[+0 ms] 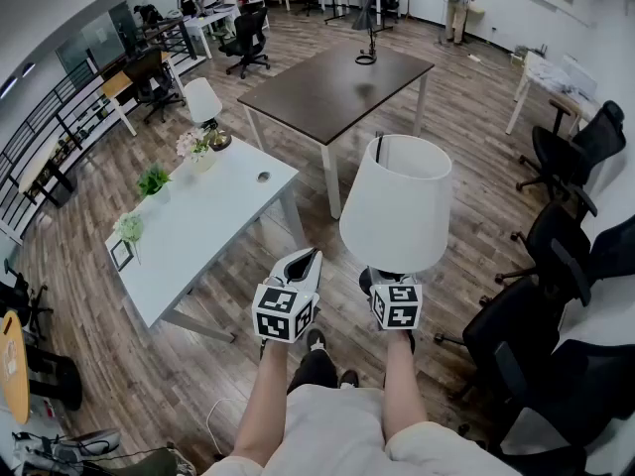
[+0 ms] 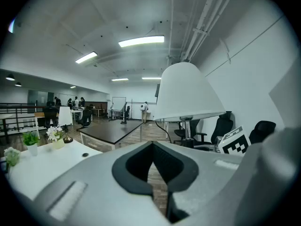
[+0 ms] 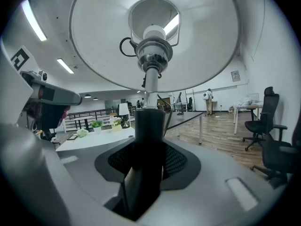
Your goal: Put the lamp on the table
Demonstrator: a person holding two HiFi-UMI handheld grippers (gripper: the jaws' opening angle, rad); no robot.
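The lamp has a white conical shade point(image 1: 398, 205) and a black stem point(image 3: 149, 135) with a chrome socket. It hangs upright in the air over the wooden floor, right of the white table point(image 1: 228, 216). My right gripper point(image 1: 385, 280) is shut on the stem below the shade, and in the right gripper view point(image 3: 149, 150) the stem fills the jaws. Just left of the lamp point(image 2: 188, 95), my left gripper point(image 1: 304, 261) is shut with nothing in it point(image 2: 153, 149). The lamp's base is hidden.
The white table carries a second lamp point(image 1: 202, 100), flowers point(image 1: 193, 148), two small plants point(image 1: 153, 180) and a picture frame point(image 1: 121, 255). A dark table point(image 1: 337, 85) stands beyond it. Black office chairs point(image 1: 556, 266) line the right side. People stand far off.
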